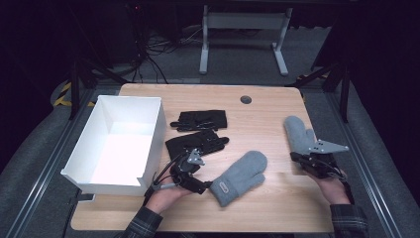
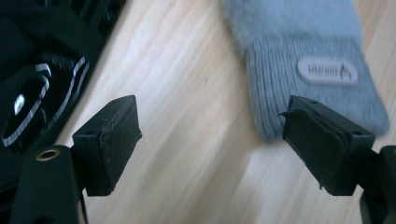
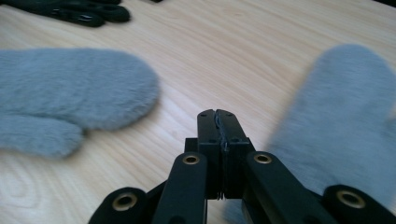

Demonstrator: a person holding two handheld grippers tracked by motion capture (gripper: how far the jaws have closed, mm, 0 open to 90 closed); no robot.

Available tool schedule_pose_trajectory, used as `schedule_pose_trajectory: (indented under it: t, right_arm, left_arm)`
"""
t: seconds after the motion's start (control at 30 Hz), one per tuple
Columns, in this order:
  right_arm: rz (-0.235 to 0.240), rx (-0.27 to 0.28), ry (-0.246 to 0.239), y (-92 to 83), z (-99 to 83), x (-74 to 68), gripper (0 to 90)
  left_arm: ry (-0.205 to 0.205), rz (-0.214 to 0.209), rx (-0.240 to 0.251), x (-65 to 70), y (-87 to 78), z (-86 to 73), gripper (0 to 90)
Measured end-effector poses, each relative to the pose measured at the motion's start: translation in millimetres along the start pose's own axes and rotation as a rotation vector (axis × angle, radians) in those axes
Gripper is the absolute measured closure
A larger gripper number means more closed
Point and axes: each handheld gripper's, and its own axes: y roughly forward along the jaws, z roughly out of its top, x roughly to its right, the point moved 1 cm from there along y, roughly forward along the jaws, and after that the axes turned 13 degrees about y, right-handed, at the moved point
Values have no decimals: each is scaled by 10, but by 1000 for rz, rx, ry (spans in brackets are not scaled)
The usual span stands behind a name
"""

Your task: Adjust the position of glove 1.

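Four gloves are lying outside the white box: left gripper gaping wide just short of the fuzzy grey mitten's ribbed cuff, right gripper pinching empty beside the second grey mitten.

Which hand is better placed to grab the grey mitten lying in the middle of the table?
Left, probably. The left hand-held gripper is open right at the cuff of the middle grey mitten. The right hand-held gripper is shut, beside the other grey mitten.
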Motion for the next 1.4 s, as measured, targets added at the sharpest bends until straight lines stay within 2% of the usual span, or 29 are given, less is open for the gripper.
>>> schedule_pose_trajectory:
  t: [0.17,0.2,0.3,0.4,0.47,0.6,0.7,0.77,0.87,0.97,1.03,1.1,1.17,1.23,1.27,1.4]
  right_arm:
    - [-69,12,20,-87,-30,202,896]
    - [-93,10,26,-107,-47,267,896]
    - [-125,-7,46,-133,-90,383,896]
    - [-125,-23,49,-125,-115,417,896]
    - [-120,-63,44,-74,-148,427,896]
    - [-98,-86,44,-7,-157,403,897]
    - [-75,-94,40,46,-143,358,897]
    - [-66,-95,34,77,-129,331,898]
    - [-53,-91,25,107,-102,291,897]
    - [-65,-64,13,78,-62,276,897]
    - [-81,-44,36,8,-44,333,897]
    - [-116,-55,43,-27,-77,402,897]
    - [-128,-74,54,-34,-119,449,898]
    - [-124,-86,61,-20,-148,475,898]
    - [-119,-89,64,-4,-151,466,898]
    - [-87,-98,48,96,-137,364,900]
  left_arm:
    - [-5,-5,-24,14,21,-77,192]
    - [-3,-3,-25,6,33,-83,192]
    - [-13,0,-30,-18,47,-104,185]
    - [-10,-2,-45,-34,49,-120,185]
    - [-12,6,-40,-34,37,-125,180]
    - [-8,3,-23,-14,-16,-145,172]
    - [8,-10,-48,36,9,-205,157]
    - [34,-10,-76,74,32,-225,151]
    - [57,-8,-77,102,49,-238,141]
    - [69,0,-79,115,49,-249,141]
    - [95,14,-74,123,51,-270,135]
    - [100,12,-53,129,60,-296,113]
    - [101,15,-33,135,65,-319,99]
    - [101,15,-18,145,74,-346,78]
    - [113,15,-15,141,83,-348,44]
    - [110,11,-6,155,103,-352,5]
